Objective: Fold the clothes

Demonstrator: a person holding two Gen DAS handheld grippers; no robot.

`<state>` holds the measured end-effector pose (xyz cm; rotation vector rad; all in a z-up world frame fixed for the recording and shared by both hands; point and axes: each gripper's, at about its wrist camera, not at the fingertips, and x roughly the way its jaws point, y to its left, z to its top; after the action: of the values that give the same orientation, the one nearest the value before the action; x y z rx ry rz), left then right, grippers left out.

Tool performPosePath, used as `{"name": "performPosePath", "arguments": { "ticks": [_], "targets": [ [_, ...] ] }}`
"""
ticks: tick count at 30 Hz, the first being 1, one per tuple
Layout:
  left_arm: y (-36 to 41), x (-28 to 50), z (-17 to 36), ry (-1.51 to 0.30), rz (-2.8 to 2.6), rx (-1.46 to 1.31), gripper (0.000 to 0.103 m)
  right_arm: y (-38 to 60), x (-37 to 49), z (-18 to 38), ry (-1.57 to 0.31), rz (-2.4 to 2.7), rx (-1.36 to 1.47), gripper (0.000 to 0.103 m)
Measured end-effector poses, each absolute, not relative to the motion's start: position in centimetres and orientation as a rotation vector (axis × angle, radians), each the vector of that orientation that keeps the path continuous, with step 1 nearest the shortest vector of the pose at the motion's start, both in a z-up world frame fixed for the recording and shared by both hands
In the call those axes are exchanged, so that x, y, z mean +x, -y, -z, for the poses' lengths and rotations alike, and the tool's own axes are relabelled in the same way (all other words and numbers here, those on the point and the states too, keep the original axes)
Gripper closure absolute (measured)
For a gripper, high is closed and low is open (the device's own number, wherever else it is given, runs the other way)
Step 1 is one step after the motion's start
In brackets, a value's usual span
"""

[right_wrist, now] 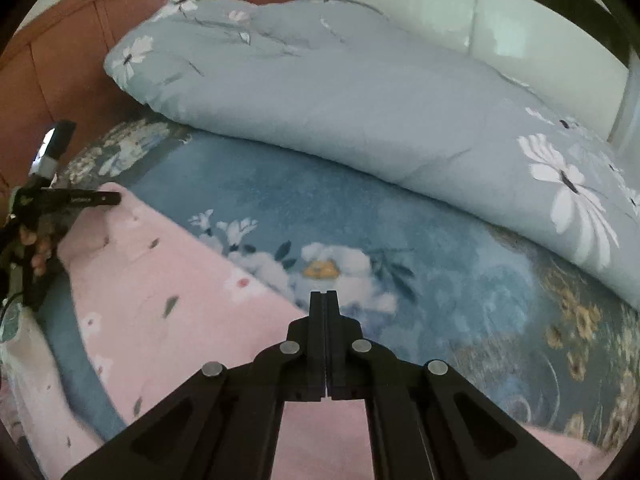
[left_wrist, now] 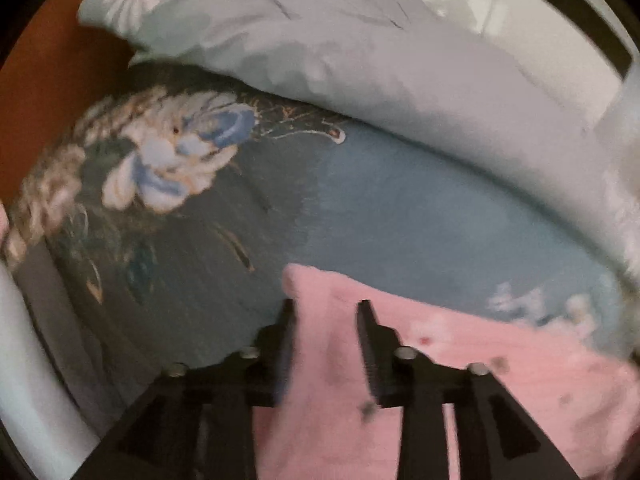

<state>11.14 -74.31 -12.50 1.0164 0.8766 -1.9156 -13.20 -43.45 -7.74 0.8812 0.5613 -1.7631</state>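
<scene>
A pink floral garment lies spread on the blue floral bedsheet. In the left wrist view the garment fills the lower right. My left gripper is open, its jaws astride the garment's far corner, just above the cloth. It also shows in the right wrist view at the garment's far left corner. My right gripper is shut, its tips at the garment's right edge; whether cloth is pinched between them is hidden.
A folded grey-blue quilt with white flowers lies along the back of the bed. A wooden headboard stands at the left. A white wall is behind the quilt.
</scene>
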Motion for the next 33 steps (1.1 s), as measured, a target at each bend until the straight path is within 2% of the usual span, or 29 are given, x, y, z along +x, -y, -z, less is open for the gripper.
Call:
{"name": "performPosePath", "arguments": {
  "ticks": [3, 6, 7, 8, 10, 15, 17, 19, 21, 23, 31, 32, 33],
  "targets": [
    [72.4, 13.1, 8.9, -0.979, 2.009, 0.882, 0.067, 38.8, -12.0, 6.0, -0.520, 1.793, 0.834, 0.100],
    [68.4, 15.9, 4.6, -0.974, 2.126, 0.759, 0.064, 31.5, -10.8, 4.8, -0.495, 1.870, 0.833, 0.083],
    [66.6, 17.3, 3.4, -0.970, 2.177, 0.712, 0.059, 29.0, -10.4, 4.4, -0.486, 1.897, 0.834, 0.075],
    [65.1, 18.5, 2.7, -0.964, 2.212, 0.678, 0.056, 25.8, -10.0, 4.3, -0.483, 1.943, 0.833, 0.071],
    [61.7, 21.5, 1.8, -0.941, 2.270, 0.603, 0.043, 19.7, -9.7, 4.2, -0.469, 2.039, 0.863, 0.069],
    [55.8, 27.2, 2.6, -0.919, 2.283, 0.524, 0.043, 2.6, -8.9, 4.6, -0.336, 2.406, 1.006, 0.069],
    [54.1, 28.7, 3.6, -0.915, 2.256, 0.509, 0.043, -4.1, -8.5, 4.9, -0.196, 2.560, 1.065, 0.068],
    [52.3, 30.4, 4.7, -0.916, 2.222, 0.488, 0.043, -5.9, -9.0, 5.7, -0.080, 2.571, 1.100, 0.067],
    [51.0, 32.1, 5.9, -0.927, 2.165, 0.466, 0.043, -7.1, -9.6, 6.6, 0.031, 2.559, 1.132, 0.061],
    [49.9, 34.2, 7.3, -0.960, 2.099, 0.444, 0.043, -8.3, -10.2, 7.5, 0.142, 2.544, 1.161, 0.061],
    [47.5, 42.0, 11.2, -1.117, 1.901, 0.374, 0.043, -13.0, -12.5, 11.0, 0.584, 2.445, 1.262, 0.061],
    [47.4, 42.6, 11.5, -1.124, 1.887, 0.373, 0.043, -13.6, -12.8, 11.5, 0.639, 2.428, 1.272, 0.062],
    [47.3, 43.0, 11.8, -1.129, 1.875, 0.377, 0.043, -13.7, -12.9, 11.5, 0.669, 2.400, 1.265, 0.068]
  ]
}}
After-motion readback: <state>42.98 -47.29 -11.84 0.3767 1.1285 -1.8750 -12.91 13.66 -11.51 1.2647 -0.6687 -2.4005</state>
